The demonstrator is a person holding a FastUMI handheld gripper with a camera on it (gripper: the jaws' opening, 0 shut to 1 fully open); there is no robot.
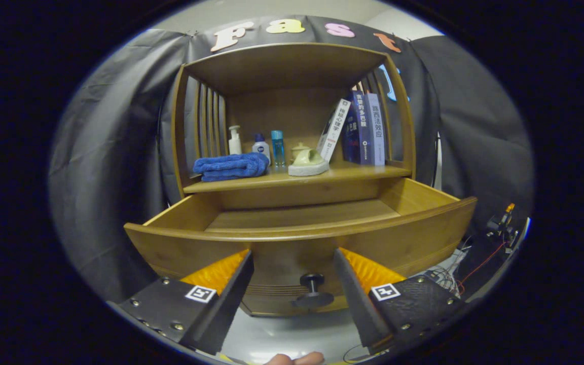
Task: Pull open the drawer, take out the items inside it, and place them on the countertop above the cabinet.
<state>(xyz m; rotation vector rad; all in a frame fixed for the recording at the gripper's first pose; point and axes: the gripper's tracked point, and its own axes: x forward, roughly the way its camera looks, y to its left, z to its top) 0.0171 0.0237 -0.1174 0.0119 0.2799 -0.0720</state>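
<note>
My claw (293,263) hangs wide, empty, its fingers flanking the knob (313,290). The drawer (302,238) stands pulled out, its visible floor bare; towel (231,166) and bottles (261,144) sit on the countertop (363,173). The task seems nearly finished.

Spines read 路西法效应 on the pale book (376,129), 贪婪的多巴胺 on the dark-blue book (361,126); square markers (201,293) top the gripper's (294,259) parted jaws.
</note>
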